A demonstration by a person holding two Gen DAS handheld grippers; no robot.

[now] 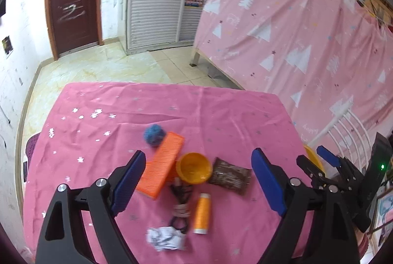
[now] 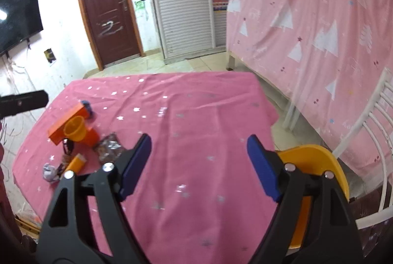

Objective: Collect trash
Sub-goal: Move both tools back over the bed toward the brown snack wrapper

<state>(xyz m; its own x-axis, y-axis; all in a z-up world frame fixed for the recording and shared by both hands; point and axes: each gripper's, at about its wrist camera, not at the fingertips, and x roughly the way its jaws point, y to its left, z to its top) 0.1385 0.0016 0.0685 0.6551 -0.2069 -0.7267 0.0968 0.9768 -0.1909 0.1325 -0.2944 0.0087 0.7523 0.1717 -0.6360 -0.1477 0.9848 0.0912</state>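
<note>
On the pink tablecloth point(image 1: 221, 114) lie a crumpled white paper point(image 1: 165, 238) and a brown snack wrapper point(image 1: 231, 175). My left gripper point(image 1: 198, 153) hangs open above this cluster, holding nothing. In the right wrist view the paper point(image 2: 49, 171) and wrapper point(image 2: 110, 144) sit far left. My right gripper point(image 2: 199, 137) is open and empty over bare cloth near the table's right edge. A yellow bin point(image 2: 309, 160) stands just beyond that edge, partly hidden by its right finger. The right gripper point(image 1: 310, 153) also shows at the right of the left wrist view.
Around the trash lie an orange box point(image 1: 161, 164), an orange cup point(image 1: 194, 167), a blue yarn ball point(image 1: 154, 135), an orange thread spool point(image 1: 201, 212) and a coiled black cable point(image 1: 180, 205). A white chair point(image 2: 373, 121) and a pink-draped bed point(image 2: 319, 18) stand to the right.
</note>
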